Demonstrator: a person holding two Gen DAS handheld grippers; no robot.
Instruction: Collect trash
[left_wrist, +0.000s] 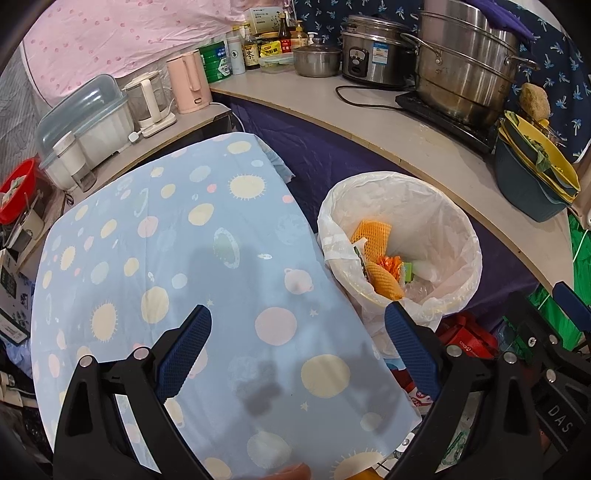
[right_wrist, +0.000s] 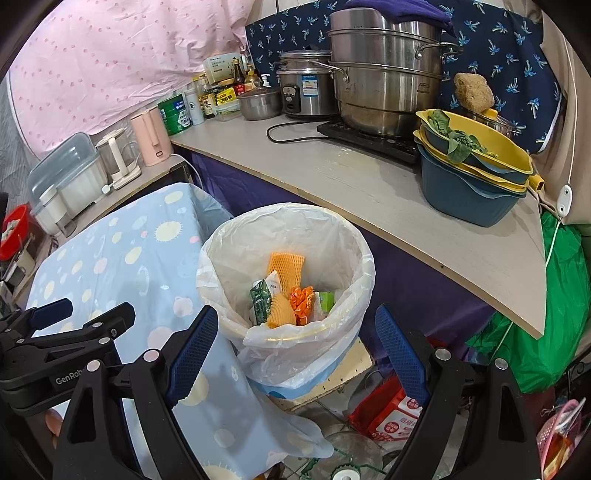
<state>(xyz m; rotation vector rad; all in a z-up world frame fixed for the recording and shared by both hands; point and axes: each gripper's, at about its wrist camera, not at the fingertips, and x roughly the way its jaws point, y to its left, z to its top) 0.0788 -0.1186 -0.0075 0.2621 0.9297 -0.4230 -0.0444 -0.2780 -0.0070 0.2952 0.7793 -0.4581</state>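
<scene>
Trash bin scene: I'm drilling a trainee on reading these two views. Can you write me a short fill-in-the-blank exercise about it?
1. The trash bin is lined with a white plastic ____.
2. The table beside it is covered by a light ____ cloth with suns and planets.
3. The right claw is ____, with nothing between its fingers.
4. The yellow basin on the counter holds green ____.

Missing words: bag; blue; open; leaves
</scene>
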